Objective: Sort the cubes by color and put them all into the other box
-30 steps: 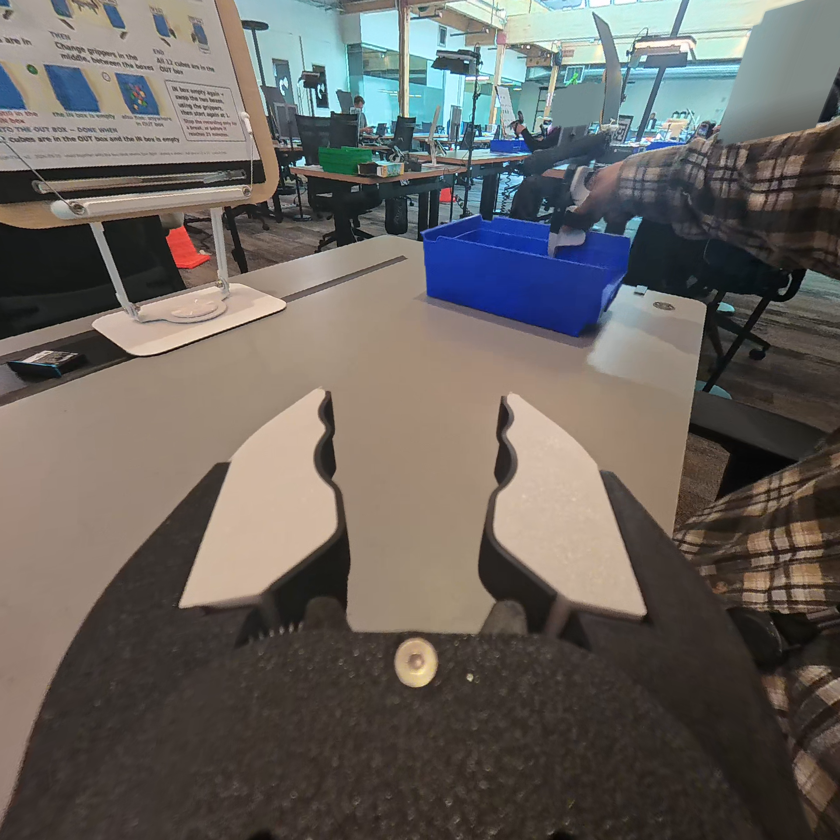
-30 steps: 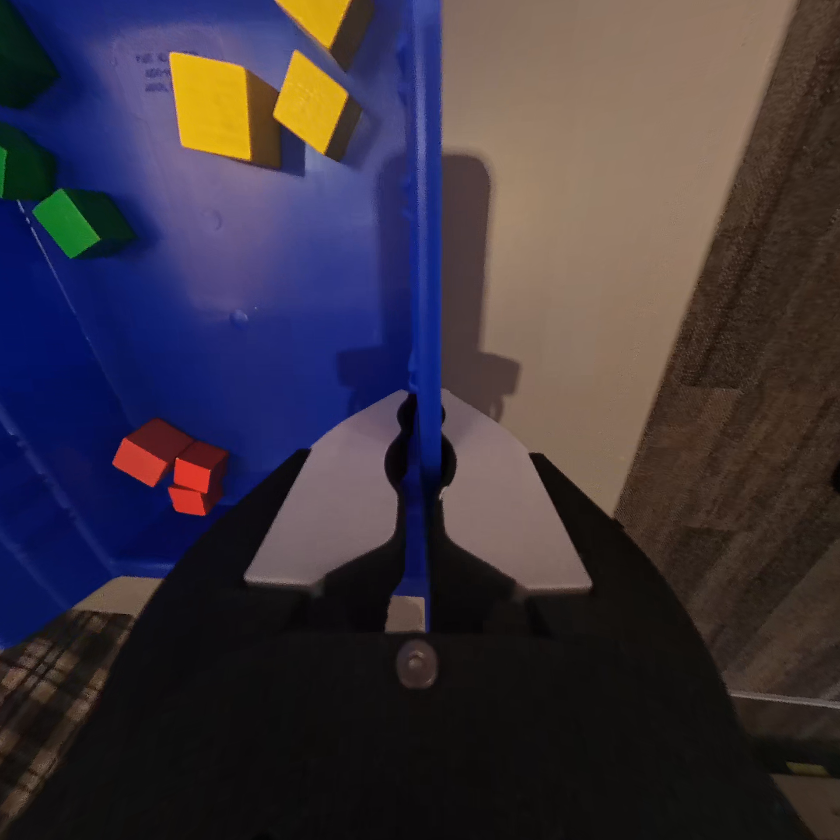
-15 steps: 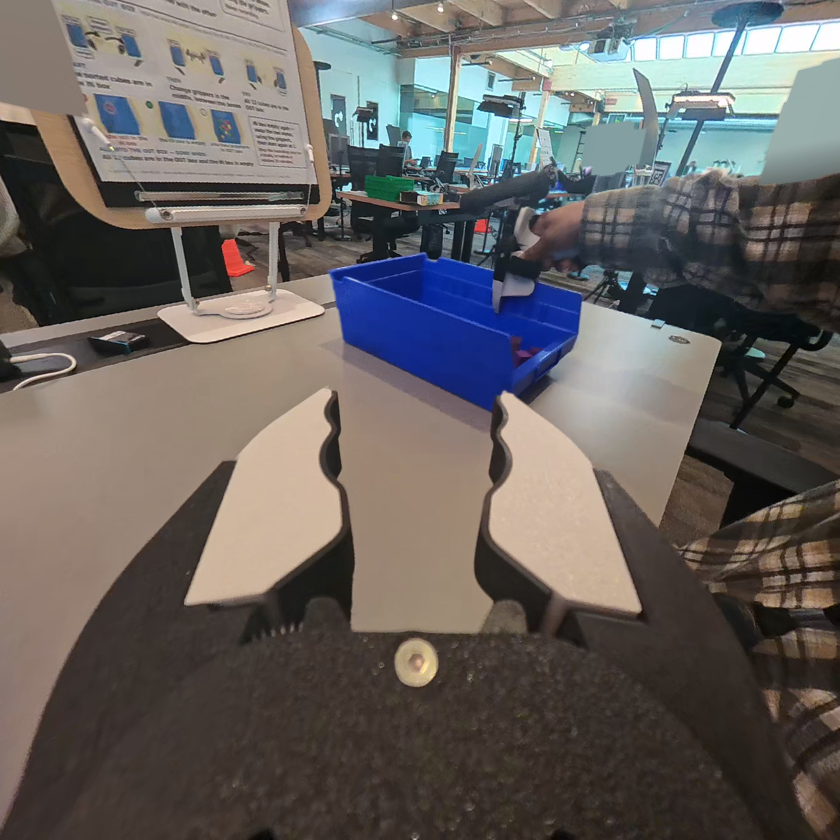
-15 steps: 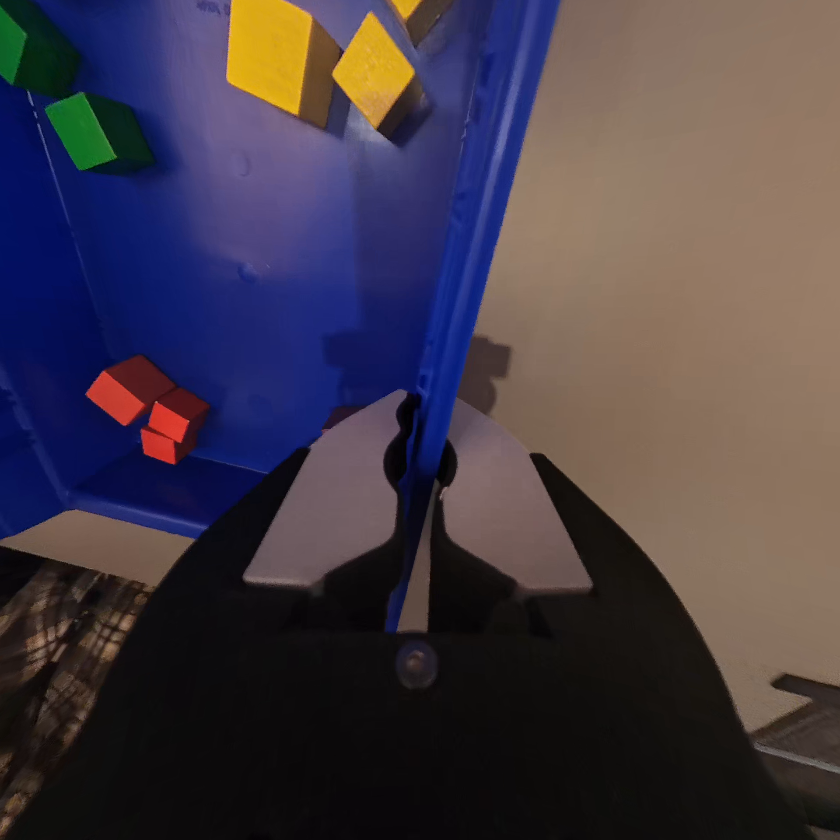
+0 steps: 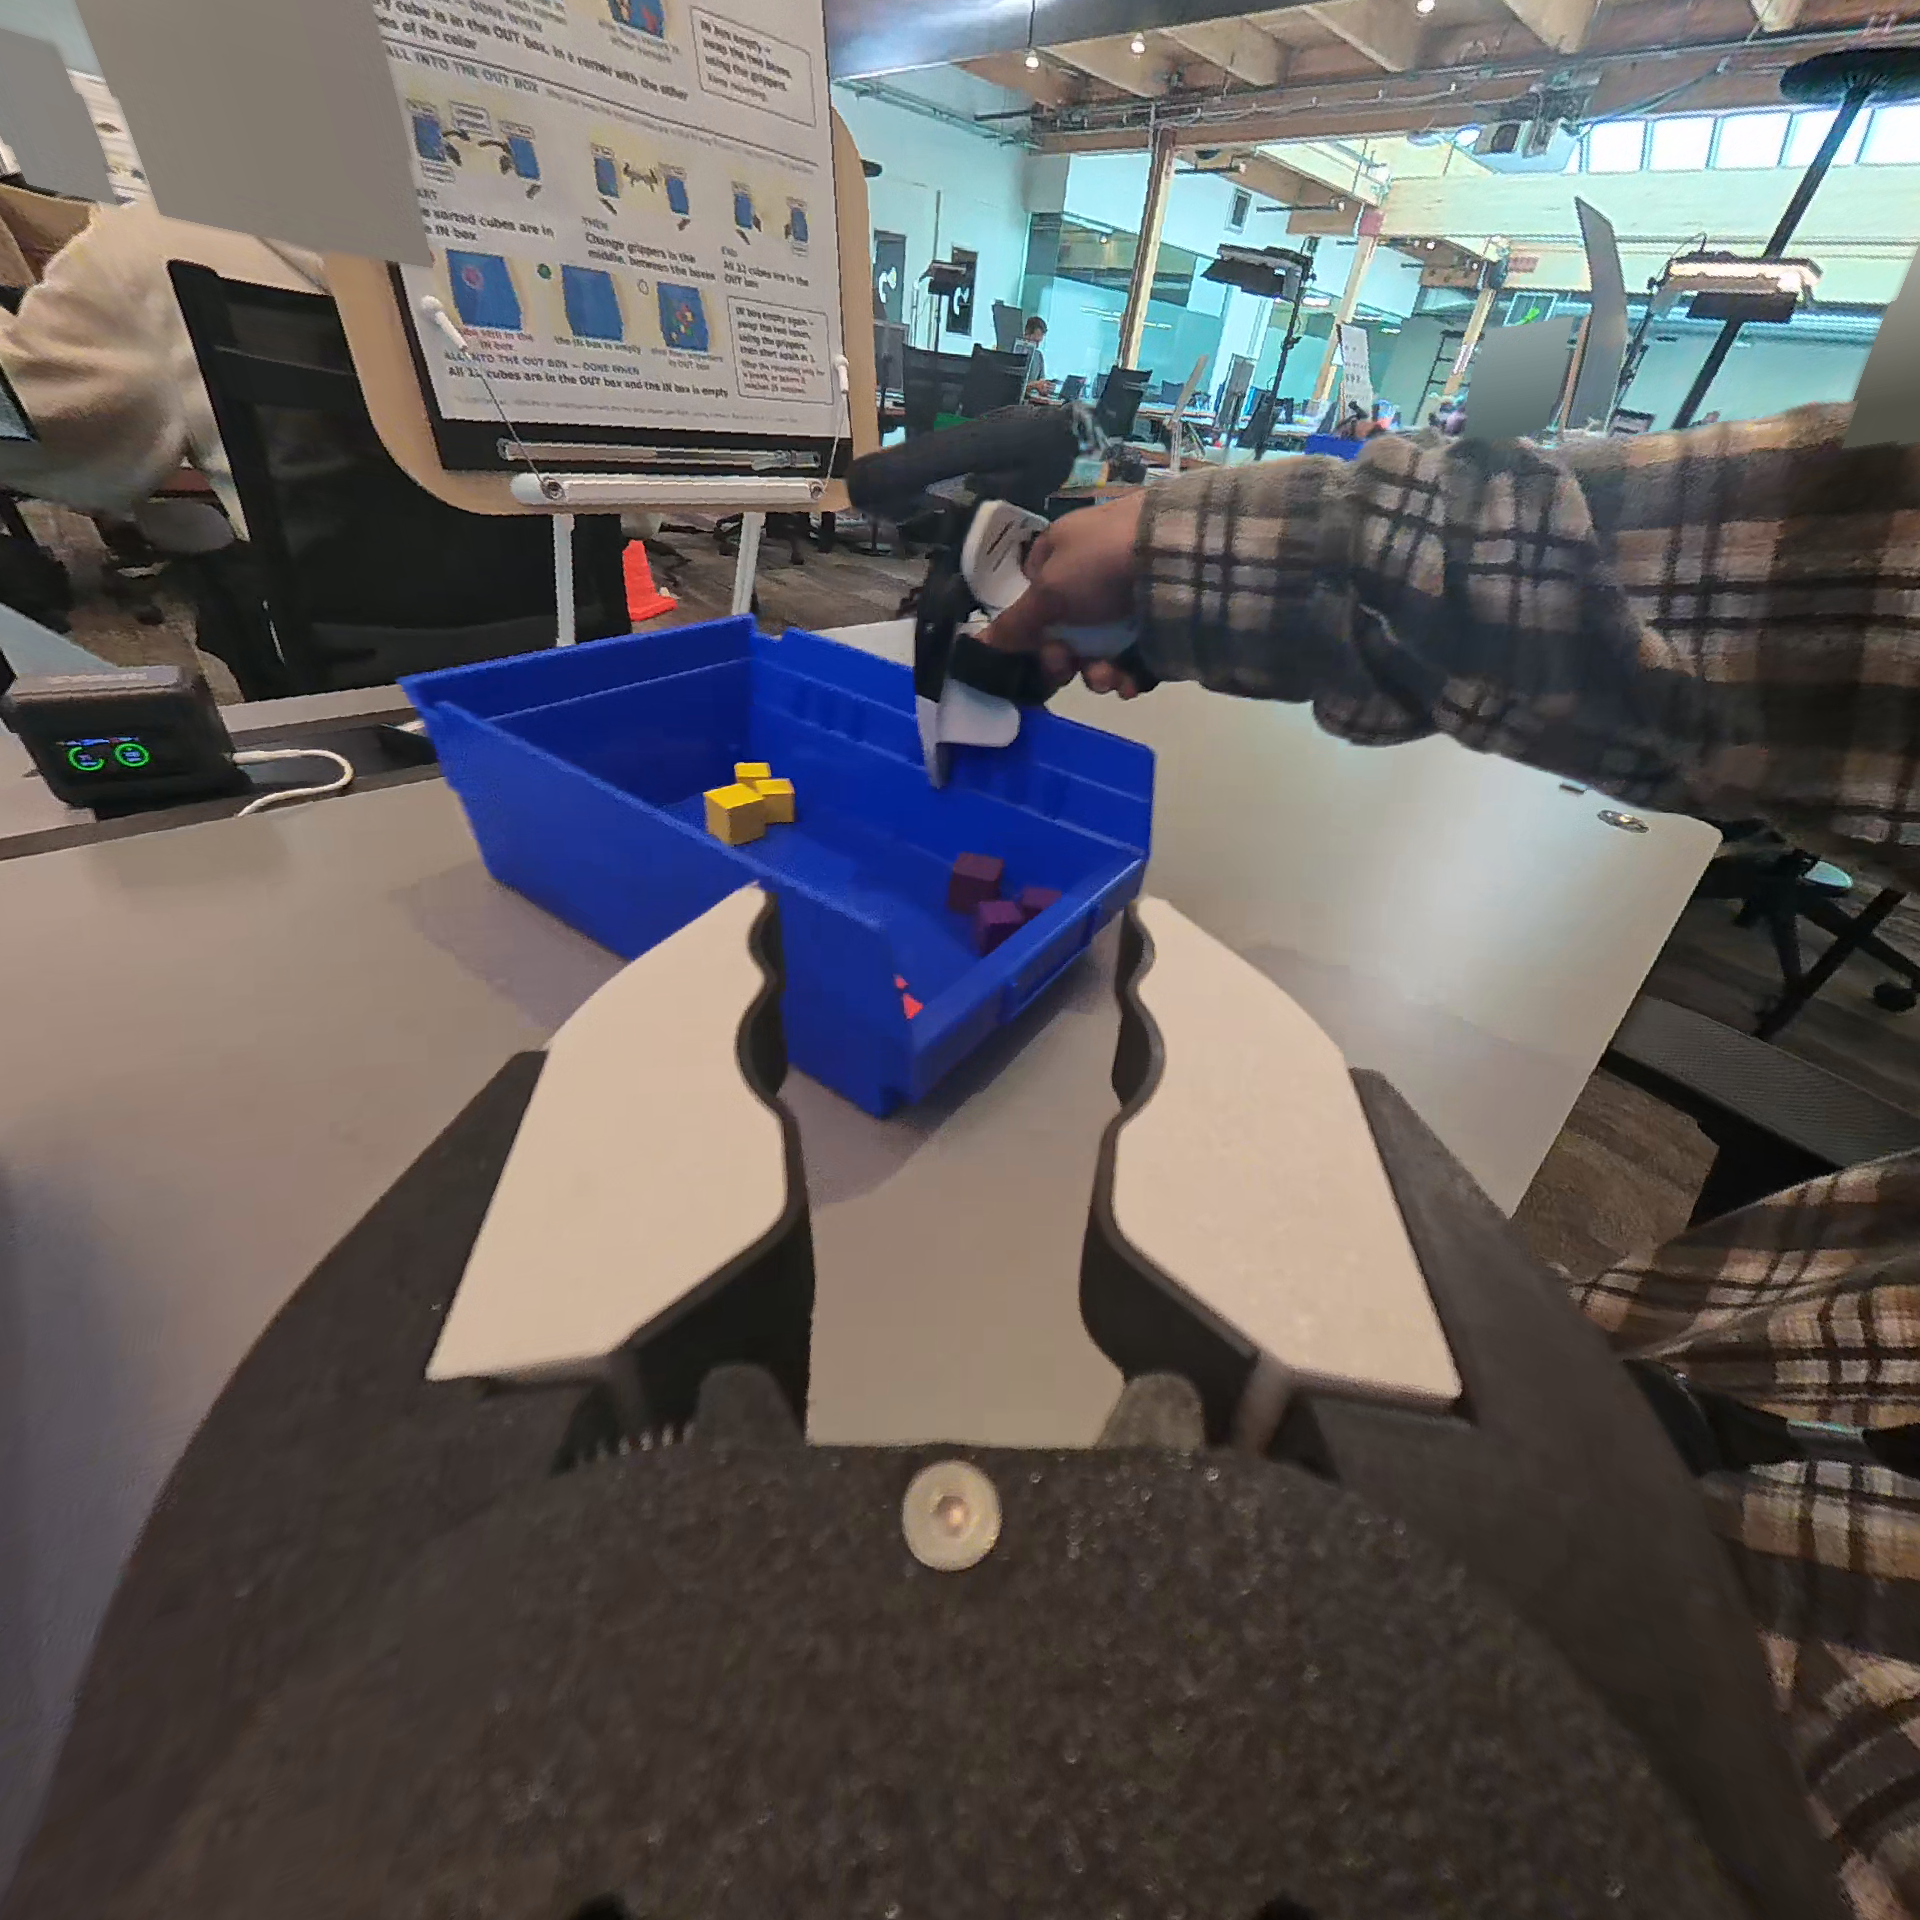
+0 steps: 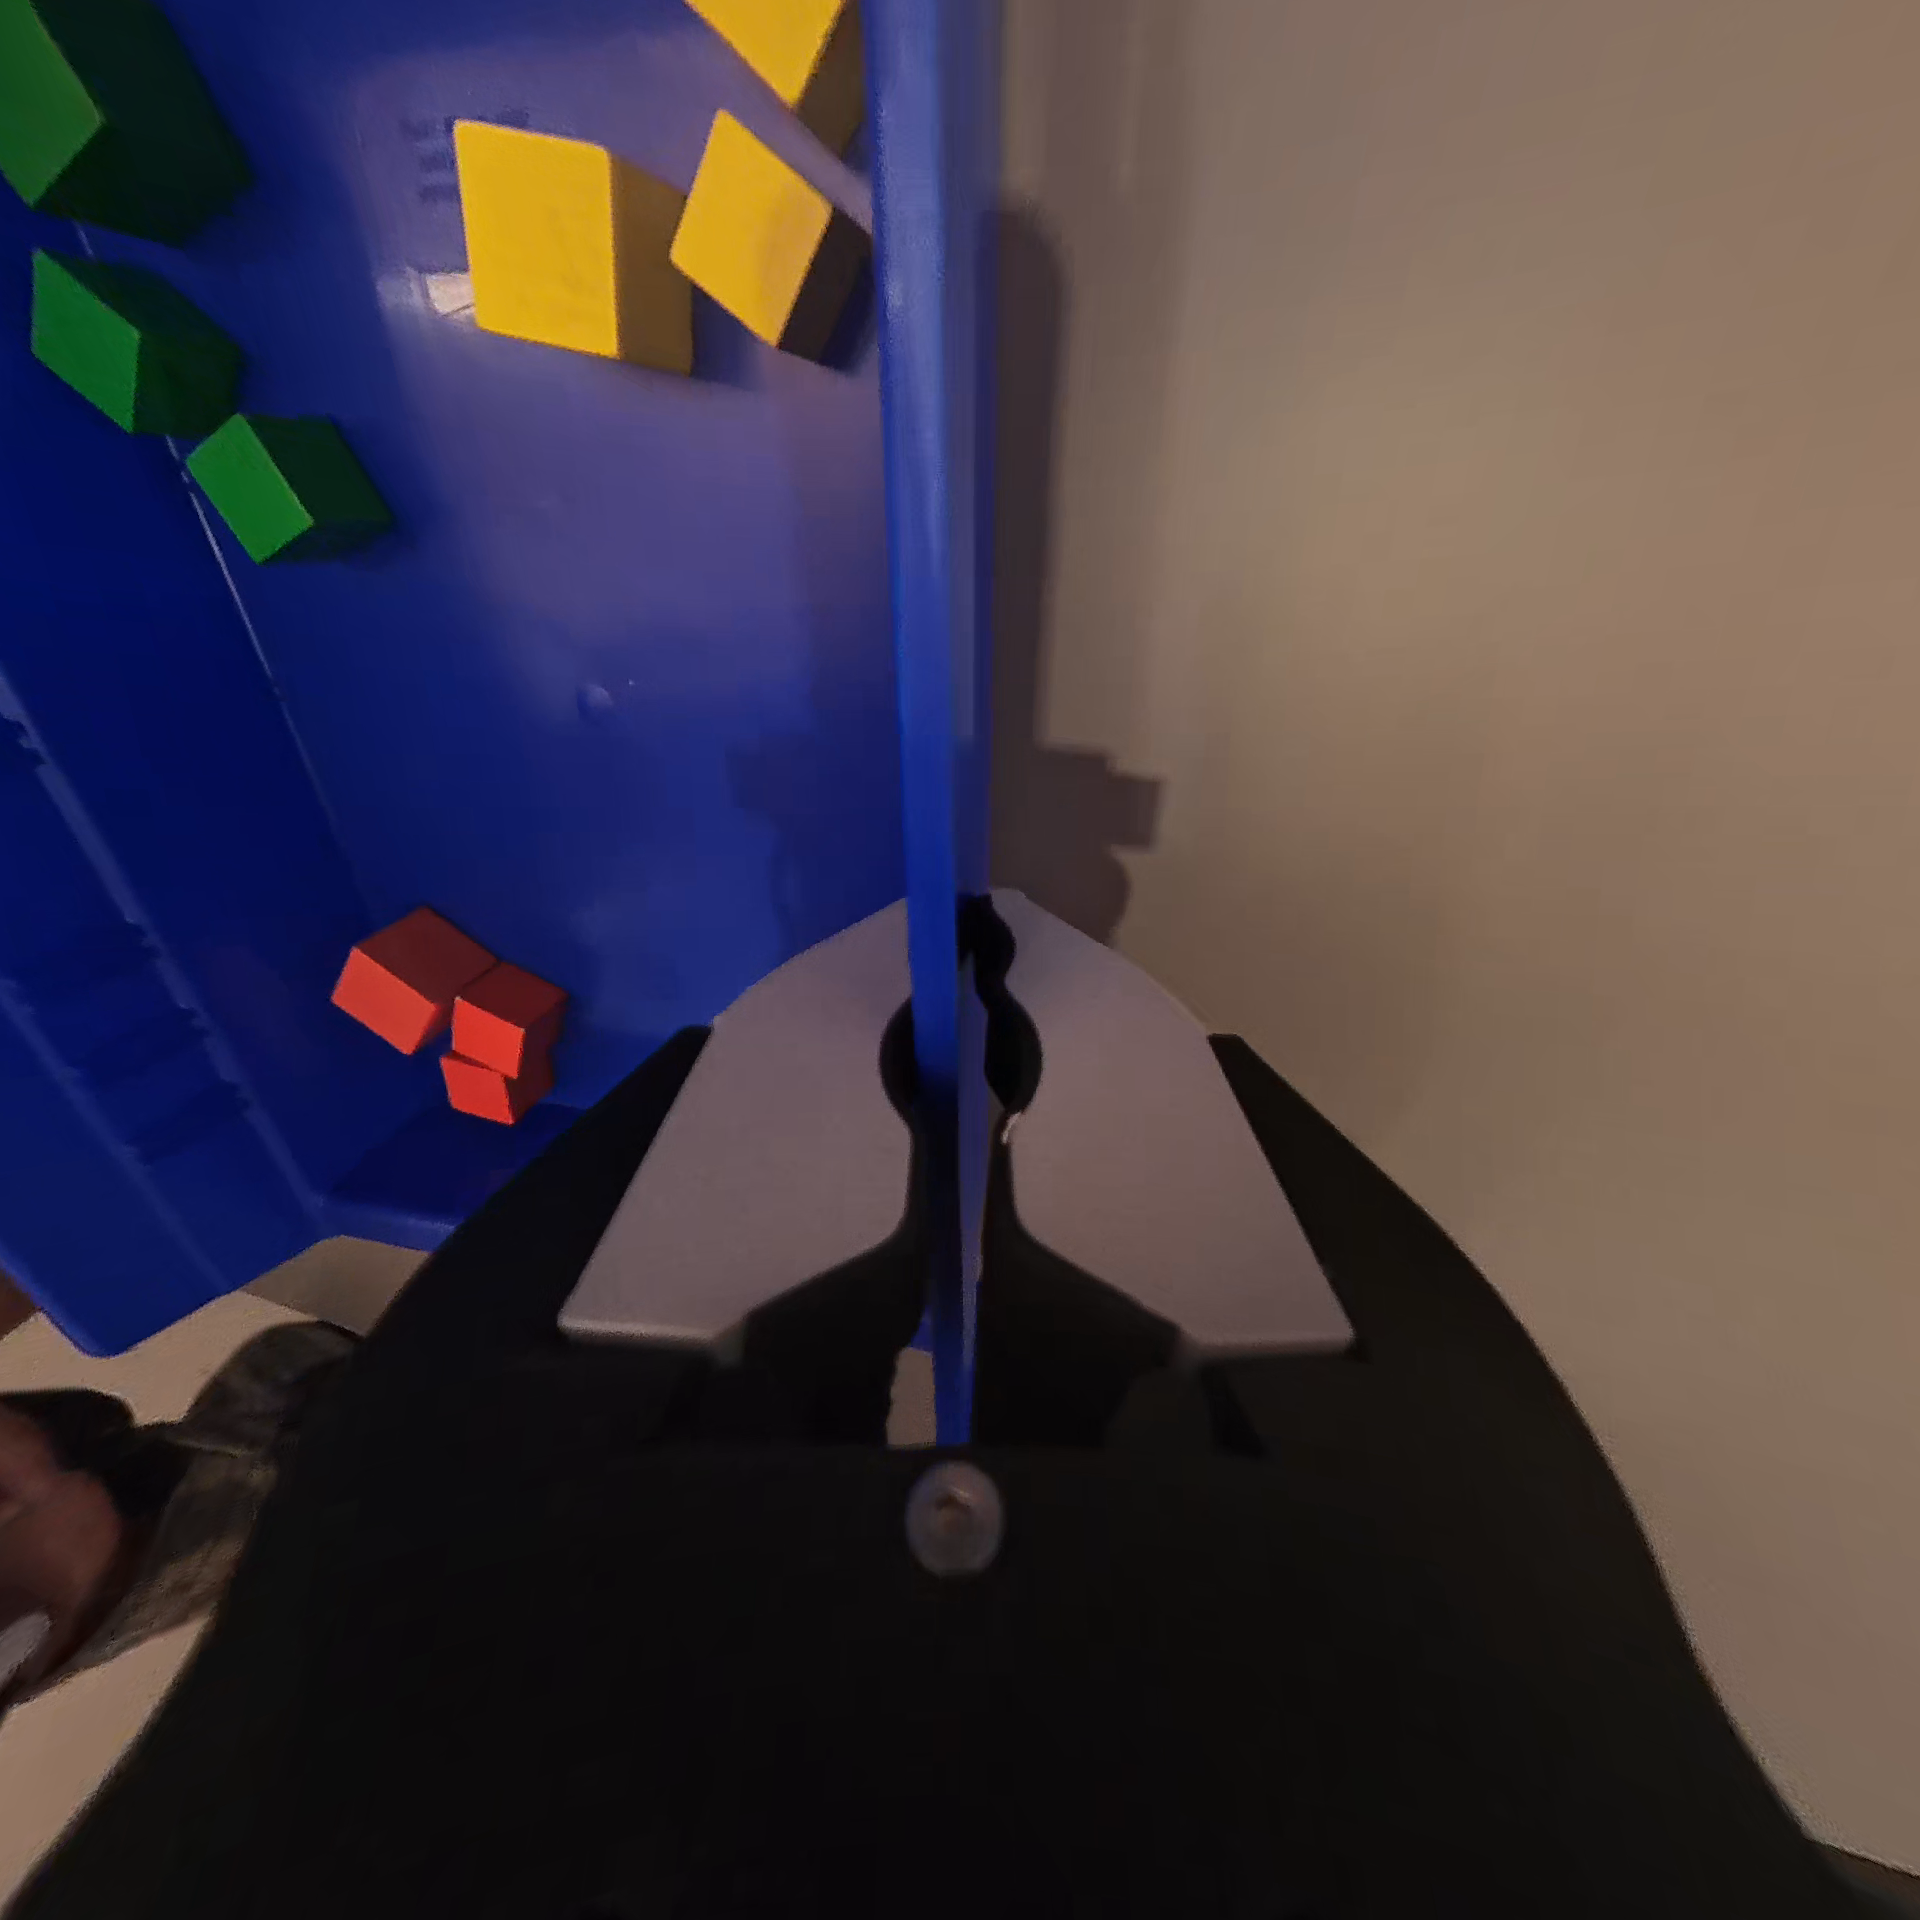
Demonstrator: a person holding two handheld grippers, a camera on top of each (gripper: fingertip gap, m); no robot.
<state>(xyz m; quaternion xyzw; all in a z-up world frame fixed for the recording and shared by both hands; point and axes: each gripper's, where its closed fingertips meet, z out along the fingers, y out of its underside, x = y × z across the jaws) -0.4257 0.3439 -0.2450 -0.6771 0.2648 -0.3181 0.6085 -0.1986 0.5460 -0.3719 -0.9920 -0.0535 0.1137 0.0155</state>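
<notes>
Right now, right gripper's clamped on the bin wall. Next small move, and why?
Probably set the blue bin down and open the right gripper: it pinches the side wall, cubes already grouped by colour inside, and the left gripper waits open, empty.

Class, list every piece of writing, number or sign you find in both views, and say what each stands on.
On the instruction sheet on its stand: printed text with pictures; its wording is not copied here.
On the black device at the table's left edge: green screen readouts, too small to read.
On the blue box floor: moulded lettering, blurred.
</notes>
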